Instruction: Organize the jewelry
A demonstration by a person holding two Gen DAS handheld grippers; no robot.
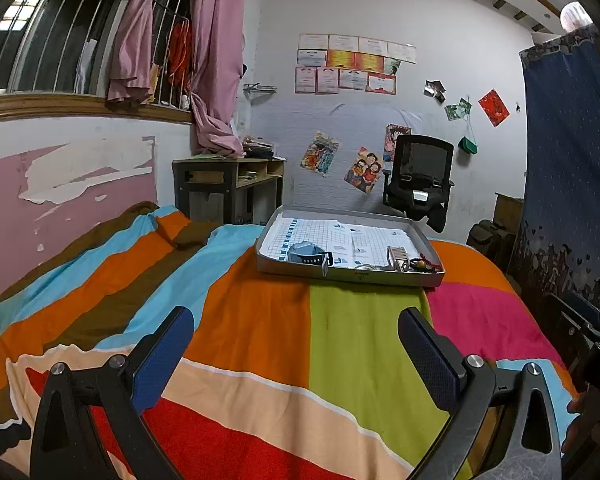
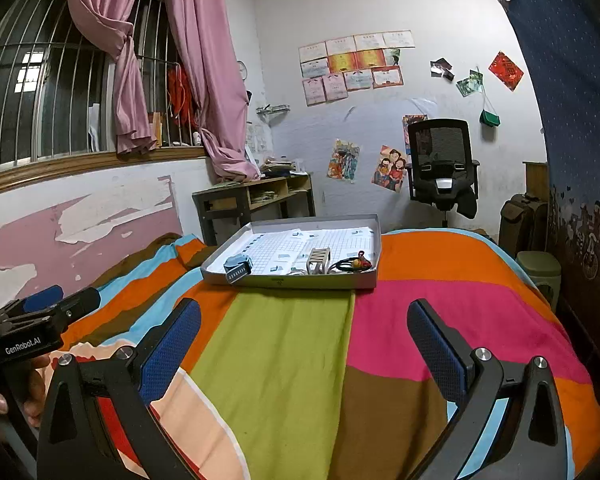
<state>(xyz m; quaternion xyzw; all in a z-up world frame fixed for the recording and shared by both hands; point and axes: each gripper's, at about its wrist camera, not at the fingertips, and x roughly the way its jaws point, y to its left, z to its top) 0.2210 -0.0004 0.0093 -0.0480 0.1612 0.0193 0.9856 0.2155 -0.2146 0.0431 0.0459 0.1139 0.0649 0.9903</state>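
A shallow grey box lid lined with gridded paper lies on the striped bedspread ahead of both grippers. In it are a blue-grey watch at the left, a small pale ribbed stand, and a dark cord with red and yellow beads at the right. My left gripper and right gripper hover open over the bed, well short of the box, with nothing between the fingers. In the right wrist view the left gripper shows at the left edge.
The bedspread spreads in wide coloured stripes. A desk stands by the barred window with pink curtains. A black office chair sits against the far wall. A blue curtain hangs on the right, with a green stool below.
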